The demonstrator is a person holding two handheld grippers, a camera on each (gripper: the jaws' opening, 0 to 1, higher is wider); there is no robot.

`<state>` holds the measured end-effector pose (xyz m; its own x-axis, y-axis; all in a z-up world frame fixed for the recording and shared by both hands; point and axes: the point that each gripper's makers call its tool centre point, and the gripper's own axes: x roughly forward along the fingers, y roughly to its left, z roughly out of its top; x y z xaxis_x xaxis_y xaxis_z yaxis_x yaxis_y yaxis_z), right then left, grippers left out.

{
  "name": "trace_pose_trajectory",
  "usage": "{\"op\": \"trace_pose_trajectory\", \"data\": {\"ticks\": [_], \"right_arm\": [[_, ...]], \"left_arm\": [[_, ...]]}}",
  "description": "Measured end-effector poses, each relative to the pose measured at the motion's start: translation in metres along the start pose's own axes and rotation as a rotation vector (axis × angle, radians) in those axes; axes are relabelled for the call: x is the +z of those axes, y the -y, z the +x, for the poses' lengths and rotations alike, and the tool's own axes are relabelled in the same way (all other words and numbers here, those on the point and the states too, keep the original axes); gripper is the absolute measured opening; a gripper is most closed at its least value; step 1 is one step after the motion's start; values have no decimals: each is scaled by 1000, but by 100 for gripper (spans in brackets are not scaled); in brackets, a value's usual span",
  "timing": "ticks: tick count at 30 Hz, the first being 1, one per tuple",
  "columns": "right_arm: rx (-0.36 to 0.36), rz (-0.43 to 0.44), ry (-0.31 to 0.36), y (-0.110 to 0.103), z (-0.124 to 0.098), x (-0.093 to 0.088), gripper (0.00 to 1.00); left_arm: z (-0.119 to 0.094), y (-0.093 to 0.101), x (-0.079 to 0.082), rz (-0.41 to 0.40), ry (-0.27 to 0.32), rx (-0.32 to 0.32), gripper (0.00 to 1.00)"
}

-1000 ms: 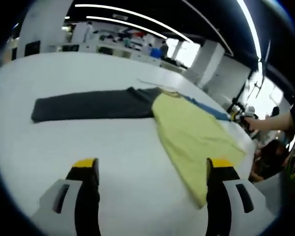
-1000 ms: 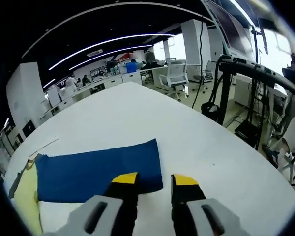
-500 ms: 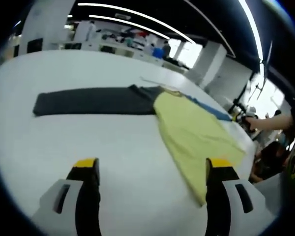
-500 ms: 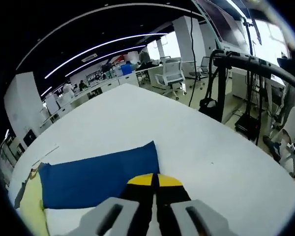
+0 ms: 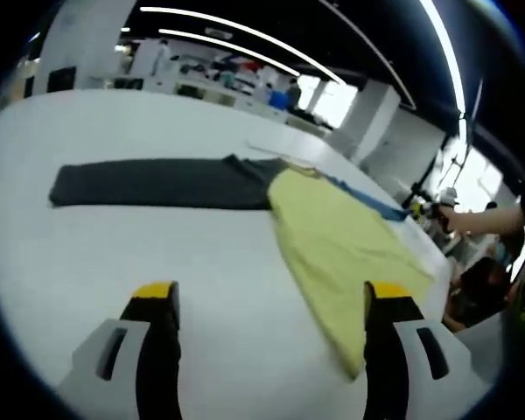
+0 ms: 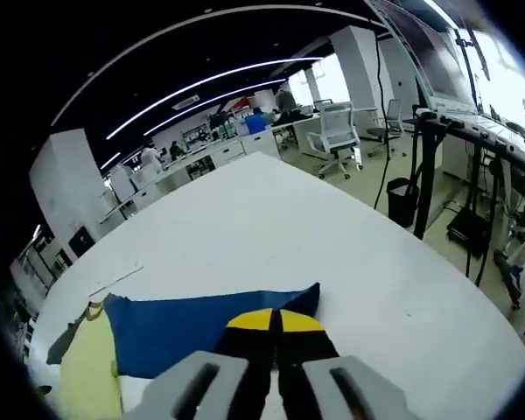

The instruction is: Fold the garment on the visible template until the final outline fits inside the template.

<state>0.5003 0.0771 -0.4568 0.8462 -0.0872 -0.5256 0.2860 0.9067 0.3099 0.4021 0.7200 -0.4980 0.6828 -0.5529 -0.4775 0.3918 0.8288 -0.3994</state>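
Garment point(image 5: 332, 236) lies flat on white table point(image 5: 157, 262), blue sleeve point(image 6: 201, 324) pinched by right claw point(image 6: 276, 322). Left claw point(image 5: 267, 302) wide apart, holding nothing. Folding prob. just starting; most left.

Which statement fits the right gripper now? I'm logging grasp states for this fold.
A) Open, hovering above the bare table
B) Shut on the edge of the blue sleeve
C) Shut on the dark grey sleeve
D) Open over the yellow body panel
B: in the right gripper view the right gripper has its yellow-tipped jaws pressed together on the near edge of the blue sleeve, which looks lifted at that corner.
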Motion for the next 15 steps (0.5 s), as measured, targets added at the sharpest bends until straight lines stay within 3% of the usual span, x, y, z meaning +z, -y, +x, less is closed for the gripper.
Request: {"op": "trace_pose_trajectory", "data": {"ticks": [4,7,11,15], "right_arm": [[98,8,16,-37,-1,11,0],[185,20,6,-47,14,19,0],[264,7,-1,-69,23,19,0],[394,9,-19,-102,24,15,0]], "left_arm": [[-1,4,4,1,13,-9,82],[-4,8,7,12,14,-16,81],[-9,8,13,16,30,-17,81],[-13,12,18,27,39,-21,80]]}}
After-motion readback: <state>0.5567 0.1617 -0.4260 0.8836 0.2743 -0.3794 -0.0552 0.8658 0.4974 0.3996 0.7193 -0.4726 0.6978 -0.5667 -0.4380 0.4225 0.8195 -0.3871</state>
